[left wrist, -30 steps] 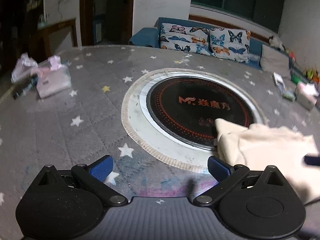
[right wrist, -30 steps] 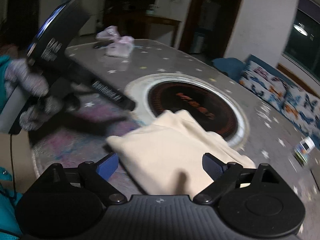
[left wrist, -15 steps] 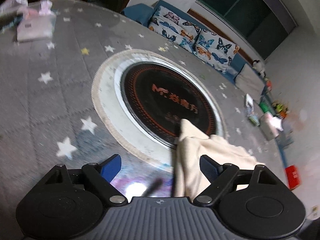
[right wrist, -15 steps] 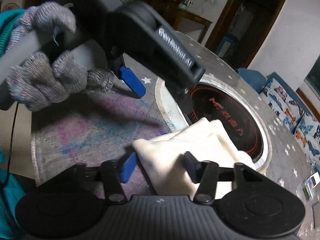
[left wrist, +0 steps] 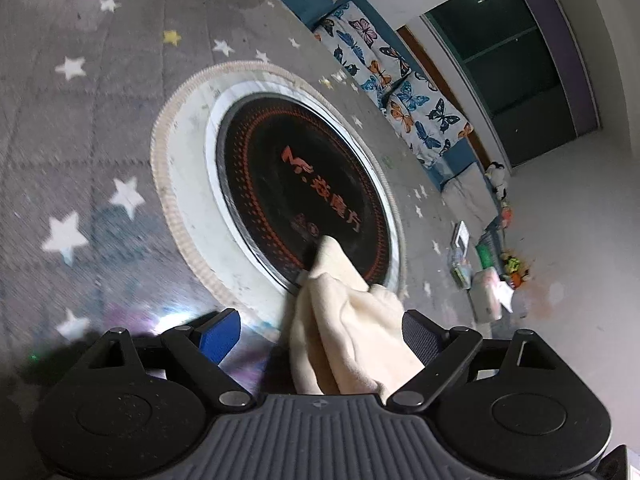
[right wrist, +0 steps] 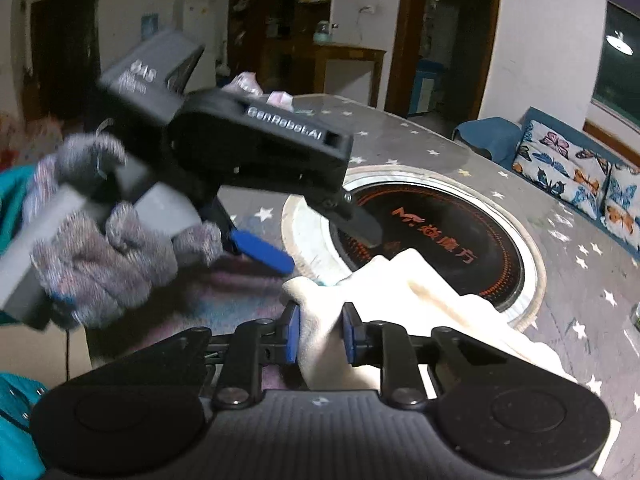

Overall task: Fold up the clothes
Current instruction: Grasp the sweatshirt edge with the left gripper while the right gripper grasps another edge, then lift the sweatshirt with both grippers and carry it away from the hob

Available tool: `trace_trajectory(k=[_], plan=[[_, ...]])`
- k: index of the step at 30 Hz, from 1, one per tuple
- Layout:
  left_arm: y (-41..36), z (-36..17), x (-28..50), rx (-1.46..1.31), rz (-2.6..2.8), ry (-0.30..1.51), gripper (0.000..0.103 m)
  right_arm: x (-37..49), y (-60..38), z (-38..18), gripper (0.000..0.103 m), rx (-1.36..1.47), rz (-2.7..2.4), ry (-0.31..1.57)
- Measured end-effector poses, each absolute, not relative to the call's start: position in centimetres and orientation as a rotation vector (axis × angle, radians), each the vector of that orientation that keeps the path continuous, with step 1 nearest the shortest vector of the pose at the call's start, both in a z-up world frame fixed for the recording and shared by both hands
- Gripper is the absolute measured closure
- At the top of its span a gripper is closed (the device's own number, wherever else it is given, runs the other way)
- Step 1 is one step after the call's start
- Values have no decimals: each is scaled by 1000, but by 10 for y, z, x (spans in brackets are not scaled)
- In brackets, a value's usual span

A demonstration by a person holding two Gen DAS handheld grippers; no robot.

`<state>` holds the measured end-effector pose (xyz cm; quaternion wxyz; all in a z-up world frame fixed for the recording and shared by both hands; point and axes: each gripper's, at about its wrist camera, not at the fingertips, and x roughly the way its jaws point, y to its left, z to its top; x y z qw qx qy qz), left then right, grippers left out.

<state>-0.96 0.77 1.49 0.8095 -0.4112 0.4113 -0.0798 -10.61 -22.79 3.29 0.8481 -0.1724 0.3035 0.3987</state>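
Your round desk (left wrist: 100, 128), under its grey star-print cover, has open surface off to the left of the left-wrist view, and its far edge curves away toward the butterfly cushions (left wrist: 404, 92) of the sofa; a few small packets (left wrist: 486, 292) crowd the rim on the right. The black cooktop disc (left wrist: 304, 196) with its pale ring sits in the middle. The cream garment (right wrist: 404, 304) lies bunched near you, one tip reaching onto the disc. Your right claw (right wrist: 320, 338) has just been closing and its blue pads now pinch a raised fold of that cloth. Your left claw (left wrist: 320, 330) stands wide, with a ridge of the garment (left wrist: 344, 320) between its fingers, lying against the right one and clear of the left. Your gloved left hand (right wrist: 104, 248) grips its handle just beside the cloth.
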Motion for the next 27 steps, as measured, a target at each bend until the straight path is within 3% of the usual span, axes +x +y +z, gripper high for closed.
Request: trace_trajectory(k=[12, 15, 19, 22, 26, 27], plan=[[-3, -7, 0, -1118, -269, 921, 24, -113, -242, 42, 84, -294, 860, 627], [-1, -12, 0, -1156, -285, 928, 36, -110, -244, 40, 84, -285, 865, 629], [-5, -21, -1, -1182, -294, 960, 65, -109, -243, 38, 84, -279, 870, 638], [-5, -24, -3, -1168, -285, 968, 81, -110, -244, 36, 80, -278, 871, 642], [-4, -23, -6, -1141, -274, 961, 84, -111, -254, 39, 74, -250, 859, 641], [-4, -22, -6, -1130, -272, 961, 84, -111, -258, 40, 69, -241, 853, 639]])
